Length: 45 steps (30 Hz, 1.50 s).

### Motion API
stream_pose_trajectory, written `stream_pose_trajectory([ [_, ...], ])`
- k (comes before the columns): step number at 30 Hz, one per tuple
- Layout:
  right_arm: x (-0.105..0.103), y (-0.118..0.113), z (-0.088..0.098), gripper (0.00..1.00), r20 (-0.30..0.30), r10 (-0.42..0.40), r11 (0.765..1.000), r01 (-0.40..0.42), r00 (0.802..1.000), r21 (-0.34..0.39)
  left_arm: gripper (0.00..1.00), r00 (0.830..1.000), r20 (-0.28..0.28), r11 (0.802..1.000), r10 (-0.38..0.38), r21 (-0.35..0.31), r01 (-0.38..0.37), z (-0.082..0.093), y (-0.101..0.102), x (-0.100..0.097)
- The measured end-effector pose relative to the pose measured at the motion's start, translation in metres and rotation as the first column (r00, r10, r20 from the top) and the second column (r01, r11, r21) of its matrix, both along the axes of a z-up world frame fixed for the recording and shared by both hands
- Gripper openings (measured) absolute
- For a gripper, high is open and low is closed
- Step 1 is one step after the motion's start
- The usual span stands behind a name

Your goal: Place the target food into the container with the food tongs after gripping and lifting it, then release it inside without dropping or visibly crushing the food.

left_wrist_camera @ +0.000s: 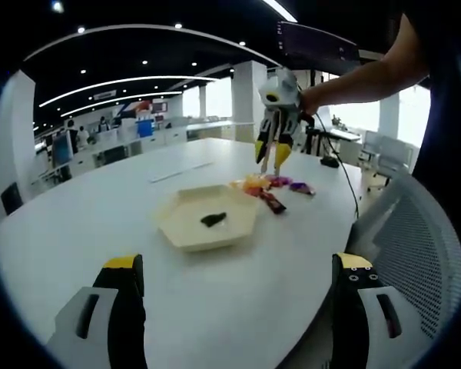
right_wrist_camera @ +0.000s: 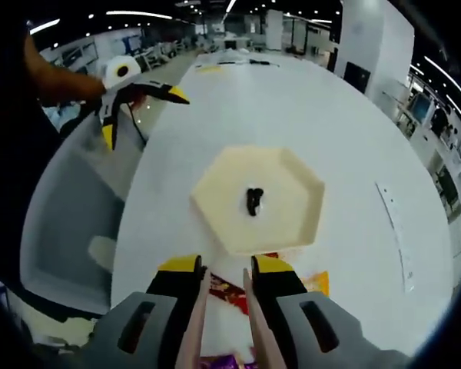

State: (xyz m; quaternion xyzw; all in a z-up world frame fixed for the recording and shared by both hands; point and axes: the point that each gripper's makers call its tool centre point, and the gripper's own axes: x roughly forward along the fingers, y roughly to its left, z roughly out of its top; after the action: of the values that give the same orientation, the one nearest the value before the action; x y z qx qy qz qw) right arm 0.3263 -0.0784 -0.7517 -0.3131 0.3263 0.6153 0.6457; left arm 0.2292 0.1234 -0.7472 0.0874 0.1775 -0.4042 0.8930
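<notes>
Matt white table (left_wrist_camera: pixel 100 207); cream tray (right_wrist_camera: pixel 292 184), seemingly smooth plastic

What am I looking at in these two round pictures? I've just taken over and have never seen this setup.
There is no robot: a person holds a two-jaw gripper in each hand, and a fisheye camera rides on each. The left gripper view looks across a white table; its own left gripper, jaws wide apart, rises from the bottom edge. Further off, the person's hand holds the right gripper over a pile of wrapped snacks.

The right gripper view looks down from that gripper. Its jaws are closed on a pair of food tongs, whose arms hang over the snacks. Ahead lies a cream hexagonal tray with one small dark piece of food in it. The tongs' tips are hidden, so I can't tell whether they hold anything.
</notes>
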Motion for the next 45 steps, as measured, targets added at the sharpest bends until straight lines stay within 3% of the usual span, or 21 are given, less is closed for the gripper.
stream_pose_trajectory([
  [15,-0.006,-0.007,-0.023,0.26,-0.001,0.097,0.994,-0.096,0.995,-0.041,0.99,1.000,0.000,1.000,0.014,-0.004,-0.014,0.001,0.002,0.002],
  [45,-0.005,-0.011,-0.062,0.26,0.015,0.194,0.975,-0.191,0.981,-0.117,0.99,1.000,-0.002,0.999,0.030,-0.014,-0.030,0.002,0.004,0.003],
])
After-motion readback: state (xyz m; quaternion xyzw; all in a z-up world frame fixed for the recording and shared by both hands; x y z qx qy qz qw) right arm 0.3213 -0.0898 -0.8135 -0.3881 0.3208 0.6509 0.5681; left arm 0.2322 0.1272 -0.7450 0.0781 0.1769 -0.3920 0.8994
